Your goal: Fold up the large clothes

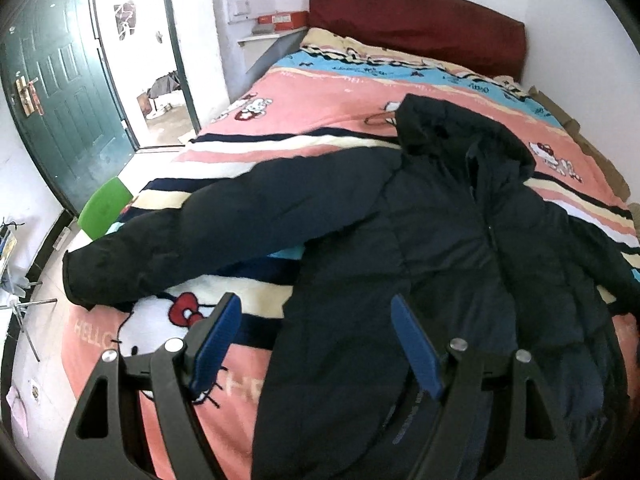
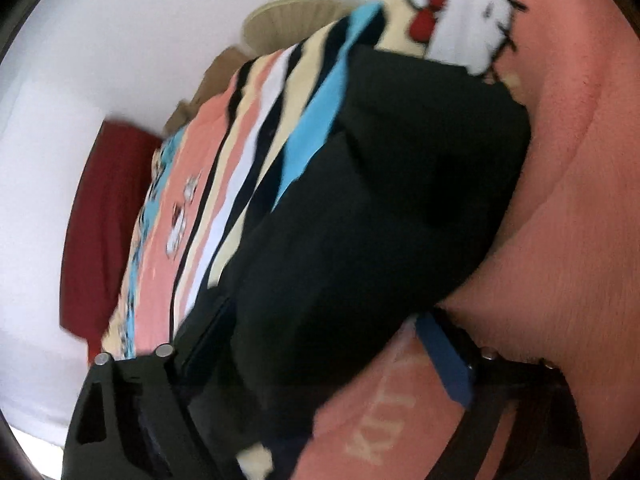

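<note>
Item: jacket (image 1: 440, 240) spread on bed (image 1: 320, 92); my left tool (image 1: 316, 344) spread, empty above hem; right tool (image 2: 320, 360) spread around sleeve (image 2: 380, 200), unpinched—risk: puffy sleeve slips free.

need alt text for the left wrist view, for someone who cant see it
A dark navy padded hooded jacket lies spread front-up on a pink striped cartoon-cat blanket, one sleeve stretched left. The left gripper, blue-padded fingers apart, hovers over its hem. A dark red headboard and green door stand behind.
</note>
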`<state>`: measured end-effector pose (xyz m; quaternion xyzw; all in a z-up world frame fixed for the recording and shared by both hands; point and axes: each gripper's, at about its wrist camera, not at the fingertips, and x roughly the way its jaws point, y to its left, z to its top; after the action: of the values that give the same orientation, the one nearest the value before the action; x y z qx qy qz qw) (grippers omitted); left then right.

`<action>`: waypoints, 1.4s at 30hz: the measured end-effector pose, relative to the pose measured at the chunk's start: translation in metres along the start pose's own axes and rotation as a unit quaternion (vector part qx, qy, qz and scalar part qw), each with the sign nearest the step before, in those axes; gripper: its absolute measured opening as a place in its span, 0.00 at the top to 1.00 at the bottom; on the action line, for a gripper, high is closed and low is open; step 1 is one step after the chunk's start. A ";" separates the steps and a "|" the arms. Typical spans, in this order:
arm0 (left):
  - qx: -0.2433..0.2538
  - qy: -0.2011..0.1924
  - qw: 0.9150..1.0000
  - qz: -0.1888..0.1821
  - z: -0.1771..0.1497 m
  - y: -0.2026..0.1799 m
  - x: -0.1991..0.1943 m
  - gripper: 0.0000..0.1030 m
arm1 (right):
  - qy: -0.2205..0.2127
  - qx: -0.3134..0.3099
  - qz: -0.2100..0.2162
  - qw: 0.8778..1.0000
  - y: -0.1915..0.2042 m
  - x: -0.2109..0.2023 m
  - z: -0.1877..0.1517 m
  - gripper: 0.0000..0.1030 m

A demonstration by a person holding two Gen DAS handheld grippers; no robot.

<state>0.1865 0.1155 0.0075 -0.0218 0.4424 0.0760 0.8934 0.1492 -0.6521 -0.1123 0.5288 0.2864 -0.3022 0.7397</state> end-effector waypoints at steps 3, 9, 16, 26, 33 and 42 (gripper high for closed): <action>0.013 0.002 1.000 -0.001 0.000 -0.009 0.003 0.26 | -0.002 0.024 0.009 1.000 -0.011 0.006 0.008 0.59; 0.022 0.001 1.000 -0.011 0.000 -0.019 0.004 0.26 | -0.021 -0.016 0.028 0.999 0.002 -0.001 0.009 0.80; 0.013 -0.017 1.000 -0.020 0.004 -0.013 -0.006 0.26 | -0.048 -0.113 0.086 0.989 0.070 -0.038 0.000 0.85; -0.019 -0.037 0.998 -0.040 0.001 0.013 -0.019 0.26 | -0.038 -0.313 0.186 0.931 0.220 -0.099 -0.093 0.85; -0.041 -0.041 0.997 -0.051 -0.003 0.038 -0.024 0.26 | 0.009 -0.406 0.228 0.885 0.281 -0.108 -0.191 0.85; -0.050 -0.044 0.996 -0.062 -0.005 0.069 -0.028 0.26 | 0.088 -0.508 0.200 0.833 0.285 -0.086 -0.339 0.86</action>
<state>0.1552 0.1797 0.0285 -0.0905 0.3958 0.0439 0.9128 0.2711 -0.2426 0.0313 0.1485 0.3518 0.0880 0.9200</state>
